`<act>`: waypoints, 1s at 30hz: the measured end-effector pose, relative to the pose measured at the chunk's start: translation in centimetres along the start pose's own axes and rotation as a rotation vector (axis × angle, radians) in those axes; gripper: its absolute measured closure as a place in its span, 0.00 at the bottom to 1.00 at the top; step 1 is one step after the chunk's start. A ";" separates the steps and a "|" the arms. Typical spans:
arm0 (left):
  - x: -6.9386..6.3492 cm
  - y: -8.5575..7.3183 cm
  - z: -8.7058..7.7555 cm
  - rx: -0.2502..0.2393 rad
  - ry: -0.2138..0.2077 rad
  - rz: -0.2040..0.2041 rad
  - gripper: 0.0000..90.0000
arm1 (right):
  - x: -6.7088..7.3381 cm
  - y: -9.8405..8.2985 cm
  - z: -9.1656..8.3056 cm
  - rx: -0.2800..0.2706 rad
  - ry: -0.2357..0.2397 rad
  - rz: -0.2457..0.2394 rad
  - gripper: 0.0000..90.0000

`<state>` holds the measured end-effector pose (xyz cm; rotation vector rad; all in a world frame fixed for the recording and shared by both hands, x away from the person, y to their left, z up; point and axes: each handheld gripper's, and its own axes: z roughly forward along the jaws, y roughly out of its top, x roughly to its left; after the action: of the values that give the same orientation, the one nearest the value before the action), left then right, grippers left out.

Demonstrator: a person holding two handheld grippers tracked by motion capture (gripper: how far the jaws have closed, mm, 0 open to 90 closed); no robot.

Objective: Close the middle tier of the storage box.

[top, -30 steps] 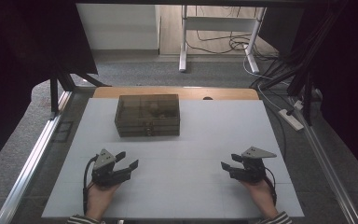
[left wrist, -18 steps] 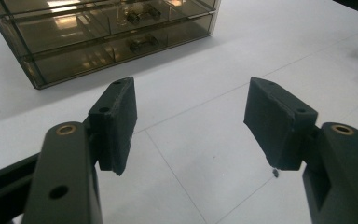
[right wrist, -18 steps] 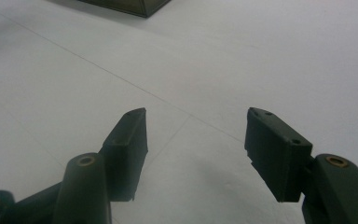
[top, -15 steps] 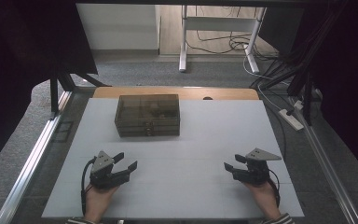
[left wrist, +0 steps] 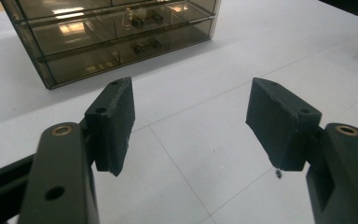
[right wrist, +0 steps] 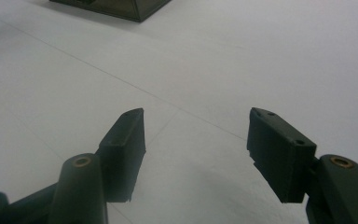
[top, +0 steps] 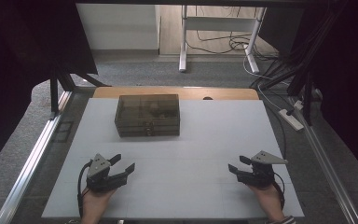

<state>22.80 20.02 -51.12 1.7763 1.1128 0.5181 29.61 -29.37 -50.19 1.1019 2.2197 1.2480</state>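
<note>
Approach step: left gripper [top: 123,167] and right gripper [top: 237,166] jaws released, empty; smoky translucent plastic drawer box [top: 147,115] well ahead of jaws. Next: reaching toward drawer handle.

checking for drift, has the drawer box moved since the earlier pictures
No. The drawer box sits at the same spot against the wooden strip at the table's far edge.

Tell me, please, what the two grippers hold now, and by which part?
Nothing is held. The left gripper and the right gripper are open over the bare table, apart from the drawer box.
</note>
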 end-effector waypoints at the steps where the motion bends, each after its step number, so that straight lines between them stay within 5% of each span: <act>1: 0.0 0.0 -0.1 -0.002 0.001 0.001 0.37 | 0.0 0.0 -0.1 -0.003 -0.002 0.001 0.41; 30: 0.5 -1.1 -2.1 -0.039 0.013 -0.032 0.36 | -0.8 -1.6 -2.3 -0.071 0.005 0.046 0.36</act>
<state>21.05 21.64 -51.16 1.7214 1.1309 0.5296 27.96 -31.75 -50.30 1.1303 2.1477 1.3389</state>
